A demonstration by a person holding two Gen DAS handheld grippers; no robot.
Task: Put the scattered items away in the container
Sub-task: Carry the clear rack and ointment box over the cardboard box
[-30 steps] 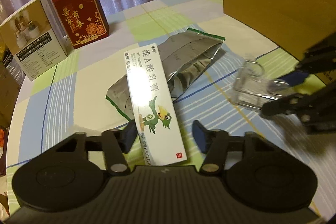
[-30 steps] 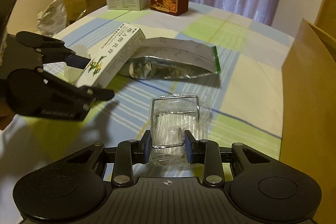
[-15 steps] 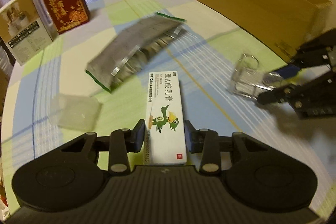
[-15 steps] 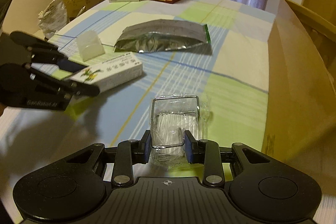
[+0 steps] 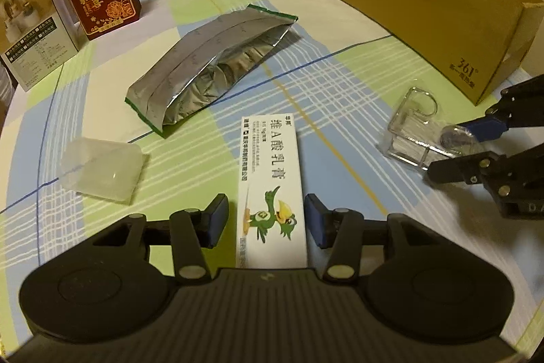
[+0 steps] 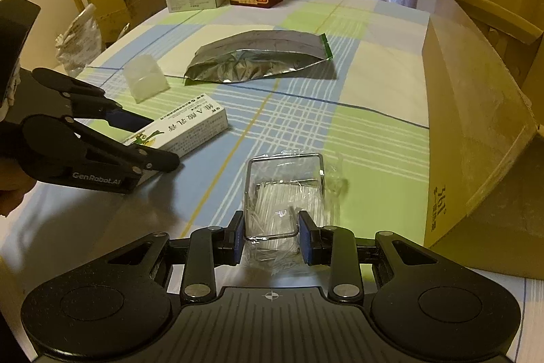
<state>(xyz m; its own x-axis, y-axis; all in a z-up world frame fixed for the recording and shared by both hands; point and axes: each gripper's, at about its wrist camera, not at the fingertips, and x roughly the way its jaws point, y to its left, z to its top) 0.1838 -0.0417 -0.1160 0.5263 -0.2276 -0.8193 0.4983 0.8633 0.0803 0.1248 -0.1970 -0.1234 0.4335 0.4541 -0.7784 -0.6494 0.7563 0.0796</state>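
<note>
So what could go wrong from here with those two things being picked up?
The left tool straddles the white carton near one end with gaps either side; lifted so, the carton might tip. The right tool pinches a thin clear plastic package, which could crumple or slip before reaching the cardboard box.

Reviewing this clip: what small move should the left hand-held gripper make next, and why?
Probably close on the white ointment box. The left hand-held gripper is open, its pads either side of the box with small gaps, and the box lies on the table. The right hand-held gripper already grips the clear plastic packet.
</note>
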